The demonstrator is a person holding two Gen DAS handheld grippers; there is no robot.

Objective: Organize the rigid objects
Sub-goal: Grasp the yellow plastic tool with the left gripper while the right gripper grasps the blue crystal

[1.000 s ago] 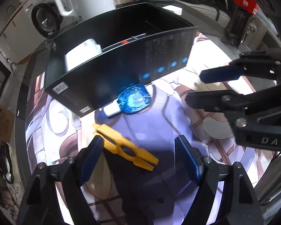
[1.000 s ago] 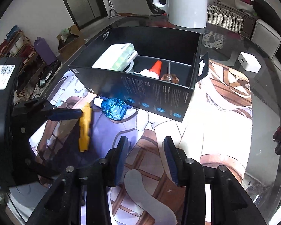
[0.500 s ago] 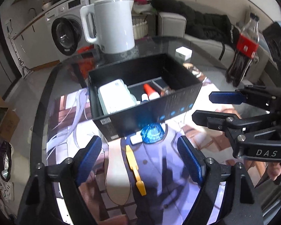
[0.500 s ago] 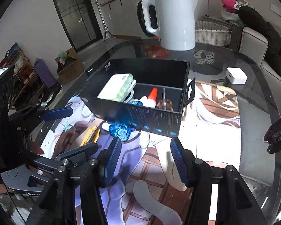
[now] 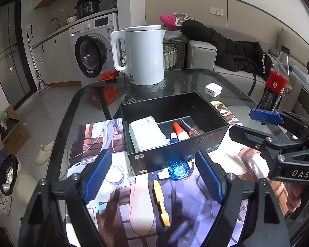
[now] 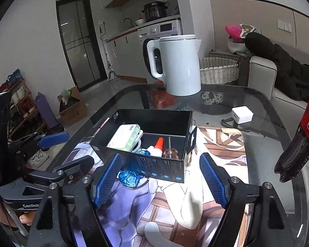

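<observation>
On the printed mat [image 5: 88, 135], the black box [image 5: 175, 142] was parked between both grippers, yellow clip [image 5: 161, 199] left out front. Left gripper [image 5: 154, 177] was held wide open, empty; right gripper [image 6: 160, 181] was opening, nothing gripped.

A black box [image 5: 175, 154] with small blue round marks along its front is sitting on a mat [image 5: 117, 187] printed with an anime figure in purple, white and brown. A yellow clip [image 5: 161, 201] and a clear blue piece [image 5: 179, 169] are lying on the mat. Inside the box are showing a white case [image 5: 145, 132], an orange-capped white bottle [image 5: 180, 132] and what may be an amber-handled screwdriver [image 6: 170, 151]. A white kettle [image 5: 143, 54] is standing on the dark glass table [image 5: 187, 78]. Both grippers' pads [image 5: 96, 175] are blue with a fine grid pattern.
</observation>
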